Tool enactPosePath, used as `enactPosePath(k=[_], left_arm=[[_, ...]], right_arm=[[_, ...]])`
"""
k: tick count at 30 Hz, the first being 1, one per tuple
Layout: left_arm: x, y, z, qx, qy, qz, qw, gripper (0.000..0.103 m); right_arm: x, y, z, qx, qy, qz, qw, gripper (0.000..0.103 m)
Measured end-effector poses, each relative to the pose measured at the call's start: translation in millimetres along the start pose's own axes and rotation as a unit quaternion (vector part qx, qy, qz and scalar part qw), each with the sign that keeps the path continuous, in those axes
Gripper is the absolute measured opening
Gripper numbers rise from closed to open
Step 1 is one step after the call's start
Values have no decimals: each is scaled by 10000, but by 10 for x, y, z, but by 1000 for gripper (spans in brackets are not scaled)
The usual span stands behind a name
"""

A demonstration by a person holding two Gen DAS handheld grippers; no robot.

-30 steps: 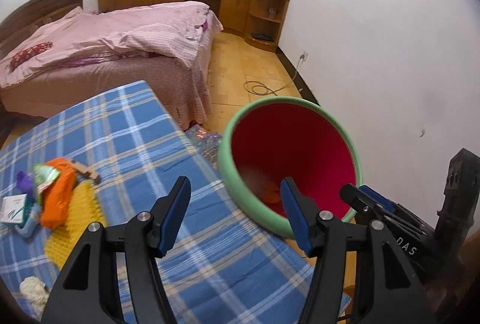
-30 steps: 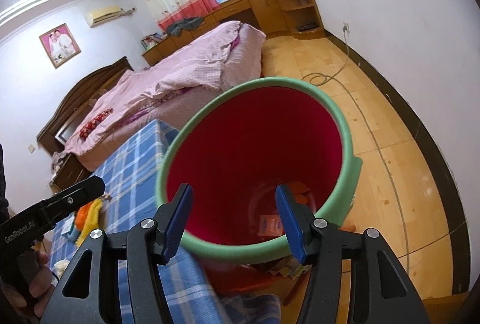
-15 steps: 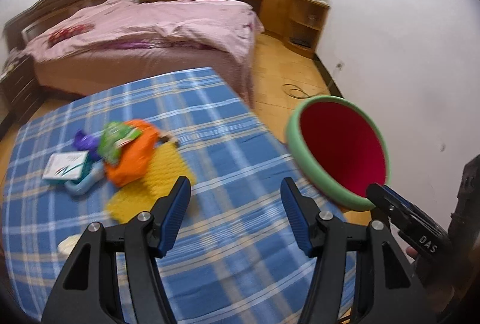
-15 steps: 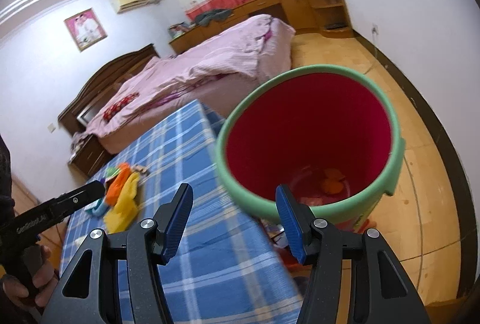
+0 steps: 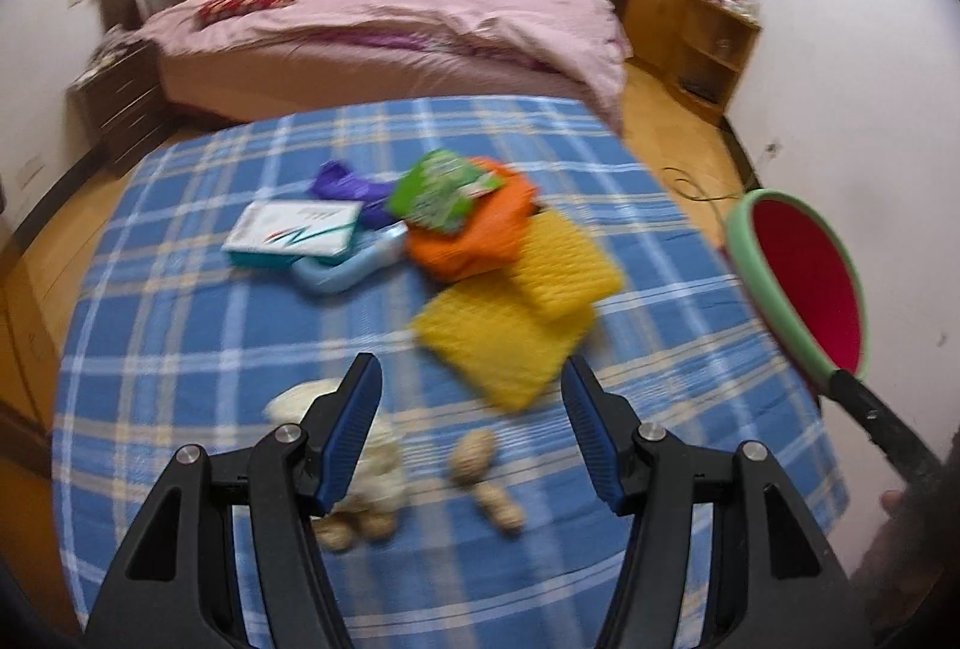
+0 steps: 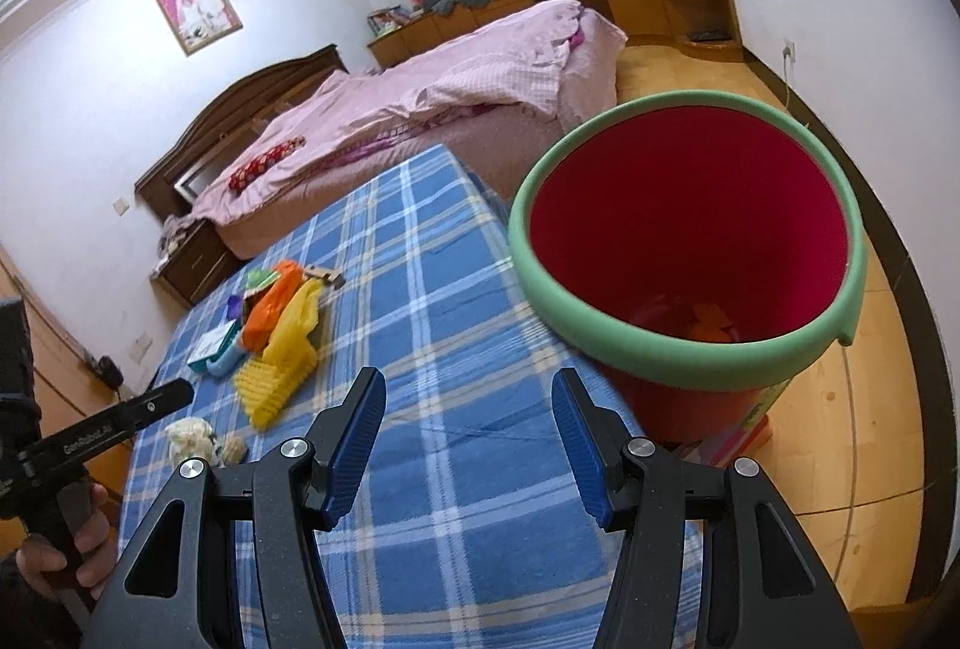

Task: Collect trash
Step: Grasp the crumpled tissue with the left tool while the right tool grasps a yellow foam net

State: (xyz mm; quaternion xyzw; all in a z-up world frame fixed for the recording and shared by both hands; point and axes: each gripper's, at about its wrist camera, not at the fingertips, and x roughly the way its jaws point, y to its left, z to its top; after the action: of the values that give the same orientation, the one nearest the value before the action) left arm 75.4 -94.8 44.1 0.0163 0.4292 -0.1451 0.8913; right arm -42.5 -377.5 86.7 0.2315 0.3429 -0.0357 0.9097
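Item: left gripper (image 5: 474, 430) and right gripper (image 6: 468, 439), both spread and empty; trash—crumpled wad (image 5: 360, 463) and peanut shells (image 5: 480, 469)—lies near on checked cloth (image 5: 180, 349), bin (image 6: 690, 343) right; best straddle one piece squarely before pinching.

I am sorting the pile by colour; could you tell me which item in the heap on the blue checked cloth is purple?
The purple wrapper at the heap's far edge, behind the white box.
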Motion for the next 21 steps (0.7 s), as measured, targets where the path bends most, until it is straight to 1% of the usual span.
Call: enactPosePath(k=[6, 10, 15, 21], left_arm=[[86, 335, -119, -274, 123, 389, 9988, 62], [158, 498, -192, -475, 254, 498, 9973, 62], [245, 688, -238, -824, 307, 444, 9951, 62], [318, 784, -250, -919, 337, 305, 9947, 62]], right_arm=[[85, 103, -61, -108, 174, -3, 9998, 59], [148, 164, -83, -157, 273, 6, 9995, 59], [224, 281, -87, -299, 397, 27, 9988, 59], [336, 481, -42, -568, 482, 23, 9972, 59]])
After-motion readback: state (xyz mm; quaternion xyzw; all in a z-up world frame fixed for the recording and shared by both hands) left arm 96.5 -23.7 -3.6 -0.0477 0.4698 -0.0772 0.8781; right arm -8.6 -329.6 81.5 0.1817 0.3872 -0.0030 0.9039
